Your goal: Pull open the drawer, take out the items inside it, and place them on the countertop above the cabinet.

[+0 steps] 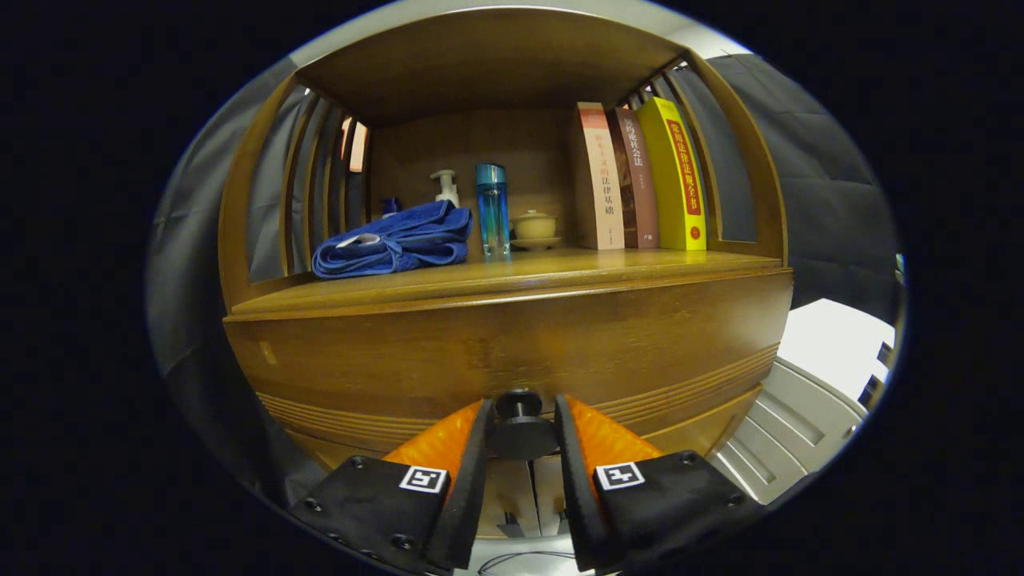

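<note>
the gripper (520,416) closes its two fingers on the round dark knob (520,406) of a smooth wooden drawer (512,348). on the countertop (512,276) above lie a folded blue towel (392,240), a clear bottle (492,210) and upright books (640,180).

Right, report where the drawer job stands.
Done: the gripper has reached the dark drawer knob, which sits between its fingers; whether they press on it I cannot tell. In hand: the pull. The drawer front looks closed. Left: opening it, lifting out what is inside, and setting it on the countertop, which now holds a blue towel, bottles, a lidded cup and books.
</note>
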